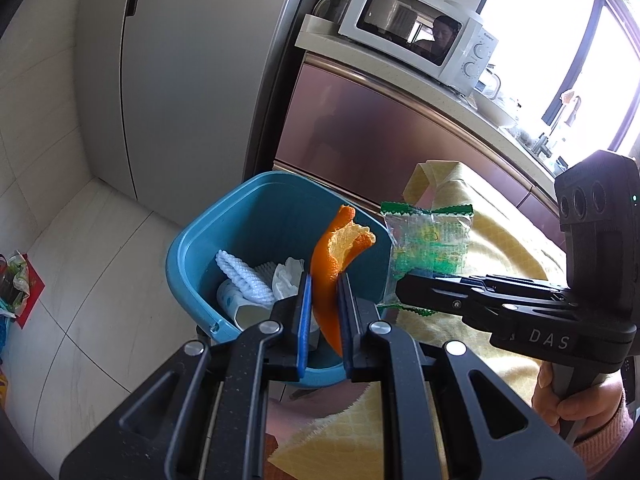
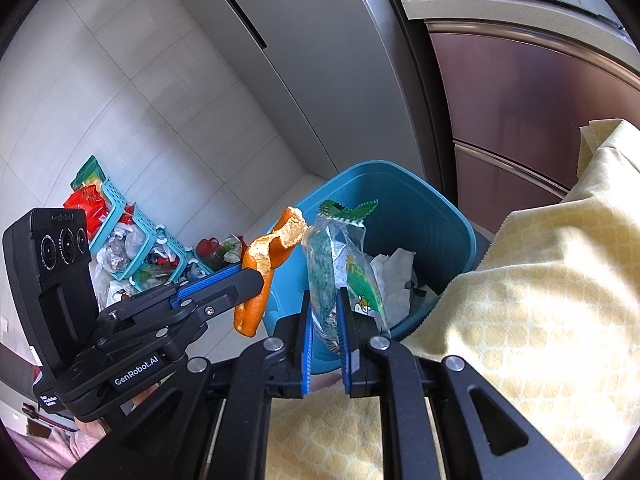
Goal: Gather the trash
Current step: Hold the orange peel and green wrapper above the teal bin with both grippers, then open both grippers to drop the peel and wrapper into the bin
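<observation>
1. Kitchen: pale tiled floor (image 1: 100,248), grey fridge (image 1: 192,80), one white microwave (image 1: 420,28) on the counter, glossy pink cabinet fronts (image 1: 360,128).
2. One yellow waffle-textured cloth (image 2: 540,320) covers the surface beside one blue plastic bin (image 1: 256,220) with rounded corners.
3. Bin contents: one white foam net sleeve (image 1: 244,280), crumpled tissue (image 1: 286,280).
4. Left gripper (image 1: 323,292): blue pads clamped on one curled orange peel (image 1: 332,256), above the bin.
5. Right gripper (image 2: 325,308): jaws clamped on one crinkled clear-green snack wrapper (image 2: 340,264) with zigzag edges, at the bin's rim.
</observation>
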`<act>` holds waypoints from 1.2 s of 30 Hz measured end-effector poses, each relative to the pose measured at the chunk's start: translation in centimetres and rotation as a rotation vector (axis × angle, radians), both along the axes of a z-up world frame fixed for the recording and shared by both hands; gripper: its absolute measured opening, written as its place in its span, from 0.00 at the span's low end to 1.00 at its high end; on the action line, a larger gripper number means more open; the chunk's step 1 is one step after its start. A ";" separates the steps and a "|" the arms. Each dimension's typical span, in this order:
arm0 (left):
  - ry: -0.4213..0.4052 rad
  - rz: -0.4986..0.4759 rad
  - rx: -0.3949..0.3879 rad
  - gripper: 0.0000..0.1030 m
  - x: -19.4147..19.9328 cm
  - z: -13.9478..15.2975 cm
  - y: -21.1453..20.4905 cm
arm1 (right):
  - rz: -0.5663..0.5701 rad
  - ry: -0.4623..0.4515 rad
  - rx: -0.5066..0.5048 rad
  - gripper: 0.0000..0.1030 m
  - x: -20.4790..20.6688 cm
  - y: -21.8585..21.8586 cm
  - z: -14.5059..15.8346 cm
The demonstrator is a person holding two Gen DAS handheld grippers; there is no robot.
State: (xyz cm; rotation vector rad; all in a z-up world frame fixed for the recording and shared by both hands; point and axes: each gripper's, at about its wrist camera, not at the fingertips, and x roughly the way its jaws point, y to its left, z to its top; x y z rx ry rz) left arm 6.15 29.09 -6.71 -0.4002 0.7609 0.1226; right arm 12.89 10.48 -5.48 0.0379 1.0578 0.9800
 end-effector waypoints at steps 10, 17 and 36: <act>0.010 0.008 -0.001 0.13 0.4 -0.5 0.2 | 0.007 0.005 -0.013 0.11 0.3 0.6 -0.5; 0.016 0.011 -0.004 0.13 0.5 -0.7 0.3 | 0.012 0.006 -0.023 0.11 0.5 0.9 -0.5; 0.049 0.036 -0.007 0.13 1.3 -1.9 0.6 | 0.029 0.012 -0.075 0.12 0.7 2.5 -1.2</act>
